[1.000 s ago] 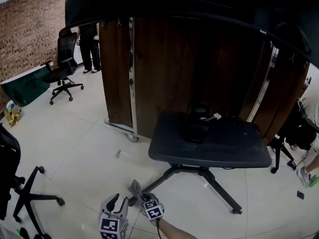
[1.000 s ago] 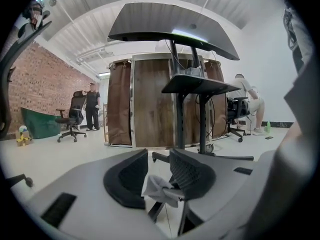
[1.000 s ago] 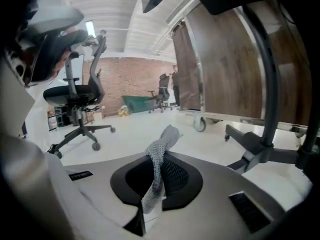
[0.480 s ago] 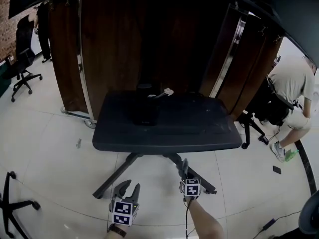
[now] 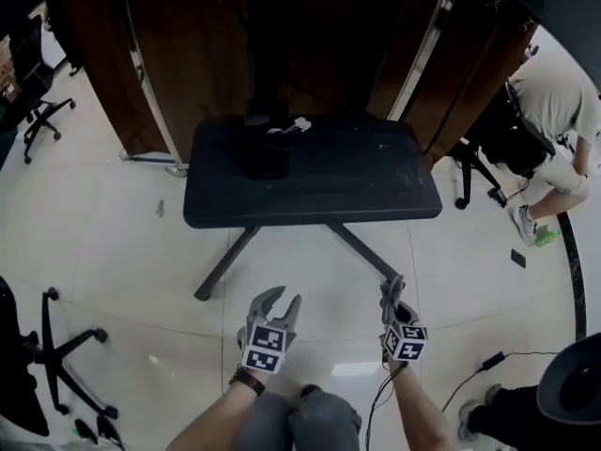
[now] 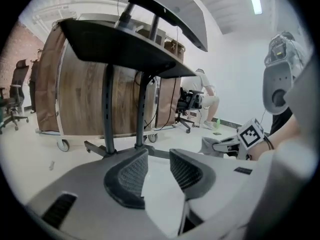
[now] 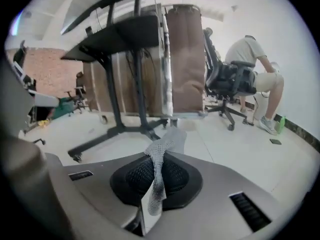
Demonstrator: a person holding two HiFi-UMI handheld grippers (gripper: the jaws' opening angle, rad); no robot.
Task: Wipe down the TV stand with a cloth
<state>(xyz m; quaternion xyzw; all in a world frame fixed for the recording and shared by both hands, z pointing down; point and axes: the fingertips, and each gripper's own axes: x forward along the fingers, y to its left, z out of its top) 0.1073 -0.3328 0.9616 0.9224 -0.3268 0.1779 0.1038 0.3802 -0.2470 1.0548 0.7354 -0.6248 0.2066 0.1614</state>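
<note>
Grey mesh-weave cloth point(image 7: 165, 140) is pinched btwn the fingers point(image 7: 176, 176) of the R gripper point(image 7: 158, 176), which are closed tight on it. One end sticks up past the tips, the other hangs down the gap.

In head view the R gripper sits low at right over the white tiled floor point(image 5: 122, 242), short of the dark grey TV stand point(image 5: 376, 186) & not touching it. Stand's flat shelf carries a black boxy item point(image 5: 268, 155) & a small white piece point(image 5: 300, 125), both toward its back-left; splayed legs run out below.

L gripper point(image 5: 280, 300) is beside the R one, apart from it. Its fingers point(image 6: 128, 176) are spread moderately w/ nothing btwn them, only floor.

Behind the stand is a brown wood-panel partition point(image 5: 178, 54) on castors. Person in light shirt point(image 5: 554, 111) bends down at far right, next to a black swivel chair point(image 5: 493, 144). Black office chair point(image 5: 38, 111) at far left.
</note>
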